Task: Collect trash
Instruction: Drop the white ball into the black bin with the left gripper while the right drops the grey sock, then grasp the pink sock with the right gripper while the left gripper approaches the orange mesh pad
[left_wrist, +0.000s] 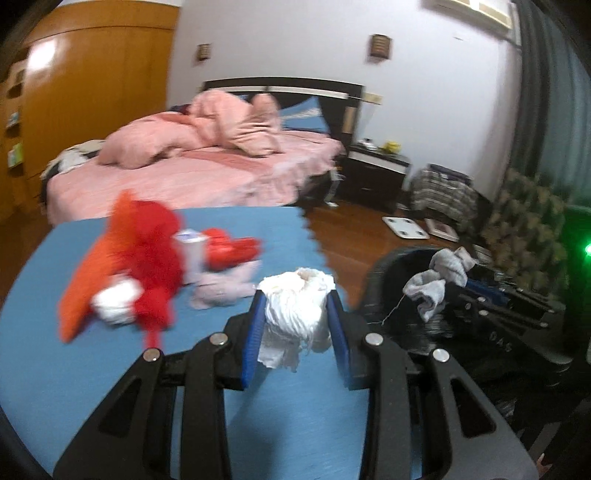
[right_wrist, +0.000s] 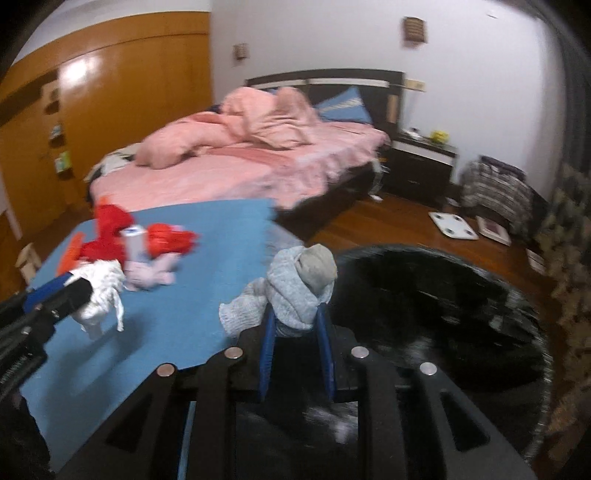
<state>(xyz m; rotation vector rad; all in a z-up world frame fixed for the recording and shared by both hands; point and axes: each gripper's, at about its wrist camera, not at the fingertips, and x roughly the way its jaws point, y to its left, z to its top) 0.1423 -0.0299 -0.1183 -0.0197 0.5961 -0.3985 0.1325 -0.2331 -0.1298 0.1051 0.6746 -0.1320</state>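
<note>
At the bottom centre of the left wrist view, the left gripper (left_wrist: 297, 314) pinches a crumpled white tissue wad (left_wrist: 295, 310) between its blue pads (left_wrist: 255, 343), holding it above the blue mat (left_wrist: 110, 369); a loose flap of the tissue hangs below the fingers. In the right wrist view the same gripper (right_wrist: 79, 290) enters from the left edge, the wad (right_wrist: 99, 291) clear of the mat (right_wrist: 177, 325) beneath it.

At the bottom centre of the right wrist view, the right gripper (right_wrist: 295, 317) clamps a bunched grey sock (right_wrist: 295, 288), its fingers closed on the cloth. The sock sits at the left rim of a black bin (right_wrist: 443, 295) that fills the lower right of that frame. The left wrist view shows the sock (left_wrist: 436, 280) and the right gripper (left_wrist: 439, 291) at centre right, over the bin's dark rim (left_wrist: 380, 269).

Further back on the mat, left of centre in the left wrist view, lie a red plush toy (left_wrist: 147, 266) with orange and white parts, a small white container (left_wrist: 192, 254) standing upright beside it, a pale pink cloth (left_wrist: 225, 288) in front of that, and another red item (left_wrist: 229, 247) behind.

Beyond the mat, across the middle of both frames, stands a bed (left_wrist: 207, 166) with rumpled pink bedding. To its right are a dark nightstand (left_wrist: 373, 173) and, on the wood floor (left_wrist: 354, 236), a white bathroom scale (left_wrist: 404, 227). A wooden wardrobe (left_wrist: 85, 96) fills the upper left. Motion blur softens both frames.
</note>
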